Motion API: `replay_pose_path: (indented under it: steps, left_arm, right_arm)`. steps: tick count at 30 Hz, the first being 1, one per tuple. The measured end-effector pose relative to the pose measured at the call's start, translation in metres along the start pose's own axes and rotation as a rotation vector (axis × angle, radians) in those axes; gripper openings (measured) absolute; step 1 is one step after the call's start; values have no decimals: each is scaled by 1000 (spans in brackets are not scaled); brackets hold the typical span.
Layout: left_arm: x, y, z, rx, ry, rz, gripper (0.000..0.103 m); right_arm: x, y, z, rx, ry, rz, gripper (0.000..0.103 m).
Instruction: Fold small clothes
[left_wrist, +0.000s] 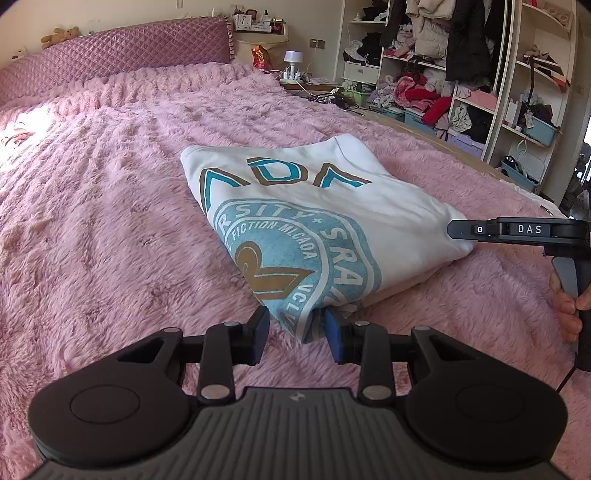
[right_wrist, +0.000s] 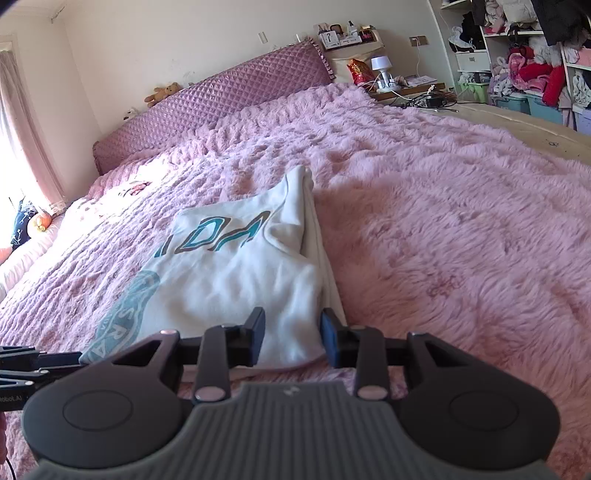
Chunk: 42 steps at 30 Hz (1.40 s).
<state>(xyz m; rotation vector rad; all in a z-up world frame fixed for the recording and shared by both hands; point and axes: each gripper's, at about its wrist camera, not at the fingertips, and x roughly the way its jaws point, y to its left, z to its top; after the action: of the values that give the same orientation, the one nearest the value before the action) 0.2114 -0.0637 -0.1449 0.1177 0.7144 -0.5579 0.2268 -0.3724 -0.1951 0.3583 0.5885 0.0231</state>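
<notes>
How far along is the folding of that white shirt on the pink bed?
Mostly done, it seems: the white shirt lies on the pink blanket as a compact layered rectangle. In hand: the left gripper and right gripper sit at its near corners, jaws apart around the fabric, not visibly pinching. Left: perhaps one more fold or tidying.

Bright window daylight, left-side glare, fisheye-bent edges

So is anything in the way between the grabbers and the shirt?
No. The folded white shirt lies on the pink blanket, and both the left gripper and right gripper already straddle its near edge.
</notes>
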Motion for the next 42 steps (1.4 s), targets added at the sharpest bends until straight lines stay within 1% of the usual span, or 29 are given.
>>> replay_pose_path:
  steps: [1,2,3,4,5,6,7,8,10,14,16,17,19,22,23,26,30,31,33,36,38,41,42]
  left_arm:
    - [2,0,-1,-4,2,-11,27]
    - [4,0,-1,-3,2,-20,24]
    - [6,-1,-2,8,-1,-15,18]
    - [7,-3,-3,21,1,-4,15]
    - [8,-4,-3,26,3,2,14]
    - [8,-6,-6,30,3,11,13]
    - [9,-8,-7,37,0,22,11]
    - [9,-10,-7,46,-1,30,10]
    - [7,-16,-7,71,-10,61,9]
    - [-4,-37,-2,154,-53,151,8]
    - [-3,-45,-1,180,-49,186,8]
    - [1,-49,-2,197,-32,207,7]
    - [11,-55,-6,230,5,239,7]
    - [26,-55,-16,259,52,261,7]
    - [29,-55,-18,266,64,266,7]
    - [34,-52,-23,269,97,258,7]
    - [27,-46,-19,251,93,214,7]
    - [21,-44,-17,239,85,200,9]
    - [5,-43,-12,220,77,183,11]
    - [-22,-41,-6,202,47,133,12]
    - [-33,-41,0,202,12,106,12]
    - [-31,-38,15,156,-21,50,12]
    - [-27,-36,19,139,-32,45,12]
  right_arm:
    - [0,1,0,-3,1,0,30]
    - [1,1,1,-9,4,0,30]
    - [2,2,2,-15,7,2,30]
    - [3,2,2,-20,11,4,30]
    - [5,3,3,-29,21,10,28]
    - [6,4,3,-37,28,15,13]
    - [8,5,3,-44,31,16,2]
    - [10,5,3,-42,38,12,0]
    - [9,4,4,-39,30,7,0]
    - [-15,10,22,-78,-78,-22,0]
    - [-22,11,34,-100,-105,-25,0]
    - [-21,12,38,-126,-104,-39,0]
    - [-8,9,36,-148,-71,-52,0]
    - [16,-3,17,-131,18,-66,0]
    - [20,-7,11,-117,34,-62,0]
    - [21,-11,-2,-102,33,-63,0]
    - [24,-12,0,-87,50,-60,1]
    - [23,-12,2,-84,48,-54,5]
    - [16,-12,9,-77,46,-36,27]
    - [-1,-8,22,-105,15,-24,28]
    - [-8,-6,32,-112,-25,-15,29]
    - [3,-1,54,-147,-67,4,29]
    - [15,3,65,-181,-86,1,29]
